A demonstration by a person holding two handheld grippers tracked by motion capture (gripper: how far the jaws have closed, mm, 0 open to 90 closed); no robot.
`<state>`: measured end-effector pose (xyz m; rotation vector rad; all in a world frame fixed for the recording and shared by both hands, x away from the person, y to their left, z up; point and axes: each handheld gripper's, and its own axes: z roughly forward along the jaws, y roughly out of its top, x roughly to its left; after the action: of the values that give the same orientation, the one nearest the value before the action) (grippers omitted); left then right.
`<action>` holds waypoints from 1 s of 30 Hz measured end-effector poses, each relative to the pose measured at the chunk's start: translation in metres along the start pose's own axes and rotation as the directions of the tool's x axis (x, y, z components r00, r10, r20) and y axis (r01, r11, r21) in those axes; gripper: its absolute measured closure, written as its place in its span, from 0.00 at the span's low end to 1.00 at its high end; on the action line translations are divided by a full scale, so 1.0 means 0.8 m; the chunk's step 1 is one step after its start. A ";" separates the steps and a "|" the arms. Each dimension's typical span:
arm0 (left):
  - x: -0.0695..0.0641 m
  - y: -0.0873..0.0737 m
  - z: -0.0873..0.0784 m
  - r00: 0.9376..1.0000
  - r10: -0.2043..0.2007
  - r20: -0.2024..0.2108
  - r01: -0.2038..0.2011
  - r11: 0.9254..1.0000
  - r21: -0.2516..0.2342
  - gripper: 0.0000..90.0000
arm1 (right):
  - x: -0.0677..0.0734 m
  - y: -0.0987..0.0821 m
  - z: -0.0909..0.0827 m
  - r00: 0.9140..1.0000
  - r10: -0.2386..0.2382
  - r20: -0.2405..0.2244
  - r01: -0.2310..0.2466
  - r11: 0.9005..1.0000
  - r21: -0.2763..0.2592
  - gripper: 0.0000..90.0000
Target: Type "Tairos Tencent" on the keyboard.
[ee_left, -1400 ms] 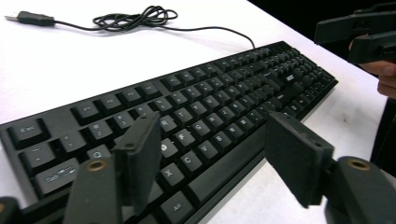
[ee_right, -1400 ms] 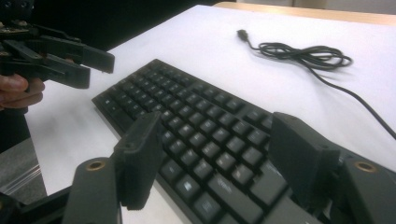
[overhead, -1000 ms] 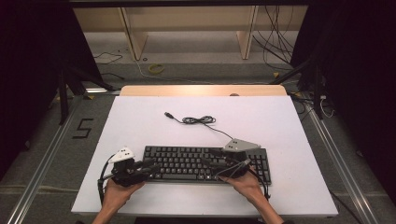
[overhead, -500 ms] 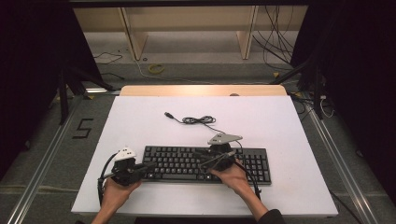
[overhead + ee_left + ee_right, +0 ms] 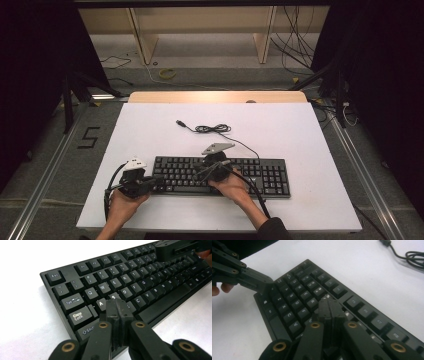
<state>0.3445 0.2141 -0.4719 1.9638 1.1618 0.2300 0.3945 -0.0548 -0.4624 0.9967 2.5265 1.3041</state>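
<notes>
A black keyboard (image 5: 260, 175) lies along the near side of the white table (image 5: 300, 125). My left gripper (image 5: 152, 182) is at its left end. In the left gripper view its jaws (image 5: 117, 305) are shut with nothing between them, tips over the keyboard (image 5: 140, 282) near the A and S keys. My right gripper (image 5: 200, 172) is over the middle-left keys. Its jaws (image 5: 329, 306) are also shut and empty, above the keyboard (image 5: 294, 300) near the R key. Both pairs of jaws have just been closing.
The keyboard's black cable (image 5: 212, 129) lies coiled behind it, its plug toward the left. A wooden strip (image 5: 215, 97) edges the table's far side. Metal rails and floor cables run around the table.
My right gripper has moved left along the keyboard from its right end to the middle-left keys. Both grippers' jaws have closed. The left hand has stayed in place.
</notes>
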 end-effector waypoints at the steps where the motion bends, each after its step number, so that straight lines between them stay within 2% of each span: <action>1: 0.000 0.000 0.000 1.000 -0.001 -0.001 0.001 1.000 0.003 0.99 | 0.000 0.001 0.003 1.000 0.000 -0.001 0.000 1.000 0.005 1.00; 13: 0.006 -0.002 0.002 1.000 -0.010 -0.019 0.011 0.999 0.037 0.99 | 0.007 0.003 0.030 1.000 -0.001 0.006 0.000 0.999 0.047 1.00; 30: 0.010 -0.003 0.005 1.000 -0.014 -0.024 0.016 0.998 0.069 0.99 | 0.009 0.004 0.043 1.000 -0.001 0.005 0.001 0.998 0.063 1.00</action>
<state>0.3495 0.2189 -0.4778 2.0165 1.2136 0.2080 0.4042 -0.0259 -0.4797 1.0092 2.5784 1.2271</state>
